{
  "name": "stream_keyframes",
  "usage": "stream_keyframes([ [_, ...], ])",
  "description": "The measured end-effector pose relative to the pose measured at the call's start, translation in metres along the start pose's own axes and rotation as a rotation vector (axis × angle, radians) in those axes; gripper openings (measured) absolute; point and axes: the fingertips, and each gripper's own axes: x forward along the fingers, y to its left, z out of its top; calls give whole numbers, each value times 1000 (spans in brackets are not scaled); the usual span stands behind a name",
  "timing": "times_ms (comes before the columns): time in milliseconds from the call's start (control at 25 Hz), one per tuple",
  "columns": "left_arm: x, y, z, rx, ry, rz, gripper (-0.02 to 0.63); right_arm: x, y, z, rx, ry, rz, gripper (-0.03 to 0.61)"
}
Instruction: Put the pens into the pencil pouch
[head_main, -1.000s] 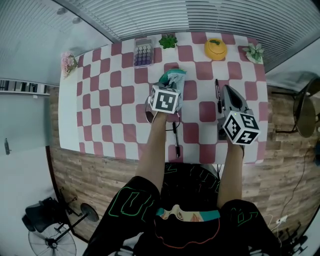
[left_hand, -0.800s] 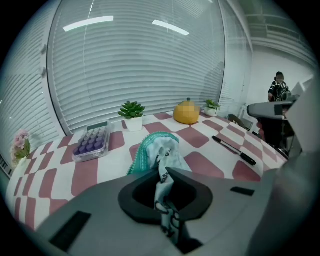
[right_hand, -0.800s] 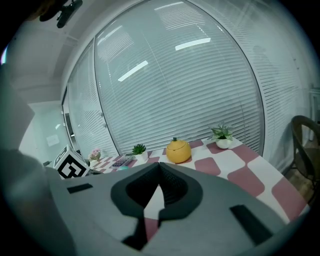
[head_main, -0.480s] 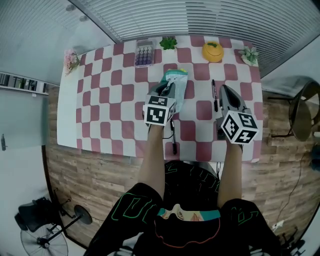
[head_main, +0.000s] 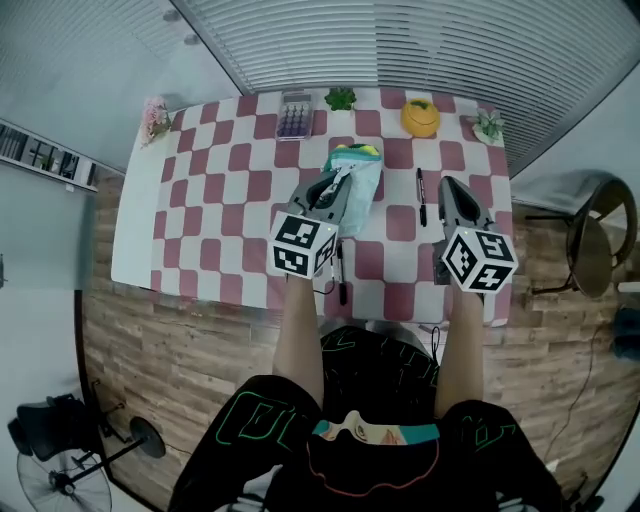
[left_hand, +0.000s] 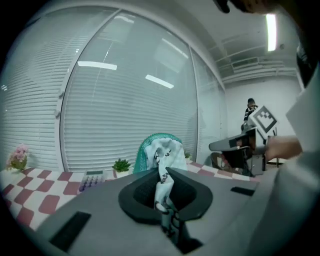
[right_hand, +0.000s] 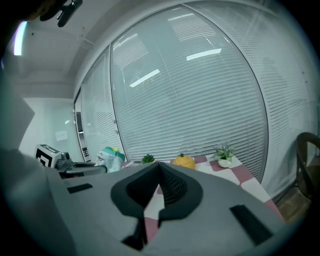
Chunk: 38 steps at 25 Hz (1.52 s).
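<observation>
Jaws: left gripper (left_hand: 164, 182) pinching pencil pouch (left_hand: 162, 150), right gripper (right_hand: 159, 167) closed empty; pens (head_main: 420, 196) outside on table (head_main: 215, 205).

Pencil pouch (head_main: 360, 182) soft cloth; floor (head_main: 180, 335) wood planks.

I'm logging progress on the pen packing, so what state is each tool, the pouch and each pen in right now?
Left tool: shut on an edge of the pencil pouch.
Right tool: shut, empty.
Pencil pouch: pinched by one edge; open or zipped cannot be told.
Pen by the right tool: lying loose on the table.
Pen near the front edge: lying loose on the table.
</observation>
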Motion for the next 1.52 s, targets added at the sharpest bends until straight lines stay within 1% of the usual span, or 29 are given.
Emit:
stream_keyframes([
  [80,-11,-12,17,-1,-99,-55,18,-5,3,6,-12,-11,7,2],
  [200,-25,-30,38,7,-194,-135,18,-11,7,15,-24,-29,18,2],
  [320,-35,-45,51,24,-248,-200,19,-17,11,22,-31,-47,29,2],
  [480,-50,-60,66,15,-324,-286,20,-25,17,33,-38,-82,53,2],
  [640,-61,-73,82,25,-384,-372,20,-34,23,49,-28,-139,112,2],
  [720,-64,-80,91,40,-407,-410,20,-39,32,59,-18,-175,178,3],
  [800,-67,-84,99,50,-428,-436,20,-44,44,69,-7,-213,266,2],
  [880,-70,-85,105,45,-453,-454,21,-48,56,77,4,-239,347,6],
  [1000,-73,-84,112,25,-483,-475,21,-54,71,82,2,-248,437,17],
  [1040,-74,-84,113,24,-487,-484,21,-55,76,84,1,-248,469,31],
  [1120,-77,-86,116,28,-492,-507,21,-59,89,87,5,-246,548,78],
  [1320,-87,-94,118,19,-511,-591,21,-68,121,86,27,-224,754,173],
  [1520,-95,-107,119,17,-510,-658,23,-78,136,83,112,-208,907,212],
])
